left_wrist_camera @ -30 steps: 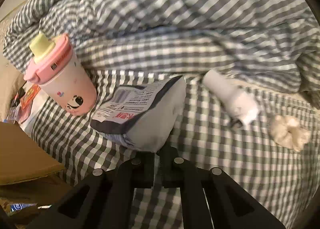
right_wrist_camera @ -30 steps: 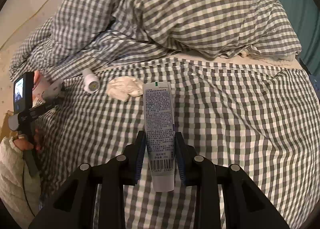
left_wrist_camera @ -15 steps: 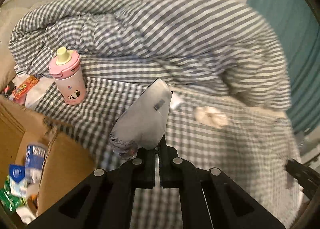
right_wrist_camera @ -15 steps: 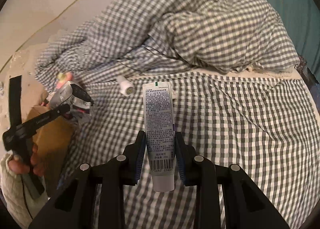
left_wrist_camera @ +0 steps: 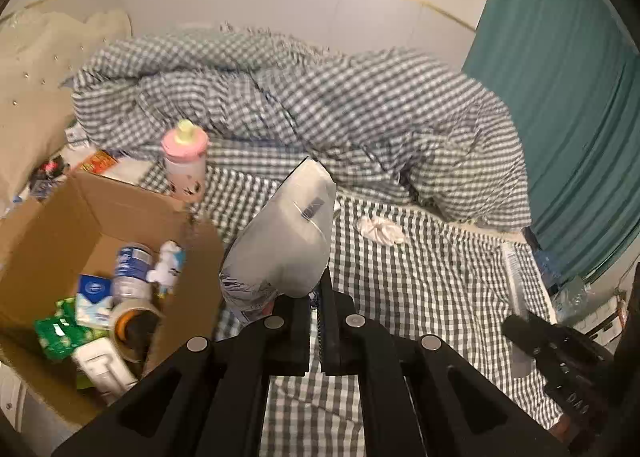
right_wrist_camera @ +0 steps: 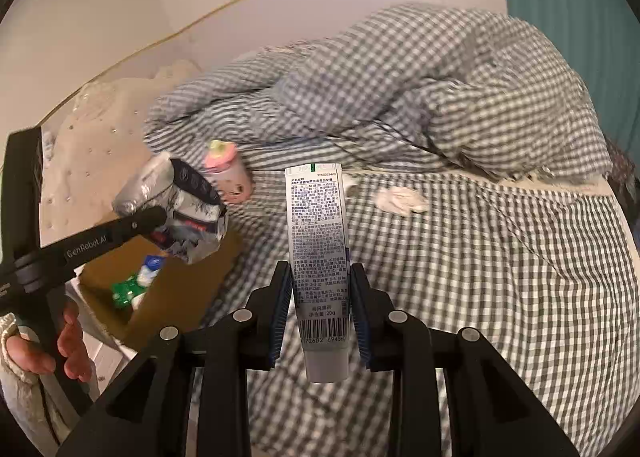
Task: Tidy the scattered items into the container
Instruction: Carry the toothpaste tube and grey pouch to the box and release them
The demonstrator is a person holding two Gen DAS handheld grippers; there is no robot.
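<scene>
My left claw (left_wrist_camera: 316, 293) pinches a silver pouch (left_wrist_camera: 286, 245) beside the cardboard box (left_wrist_camera: 100, 213); my right claw (right_wrist_camera: 320, 297) clamps a tube (right_wrist_camera: 318, 257), farther from the box.

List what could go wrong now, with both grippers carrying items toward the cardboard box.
1. The left gripper pinches the silver pouch only by its bottom edge; the bulky bag could swing or slip out before it is over the cardboard box.
2. The pink cup stands upright on soft bedding right behind the box's far wall; a passing gripper could topple it.
3. The tube juts far out of the right gripper and might catch the box rim.
</scene>
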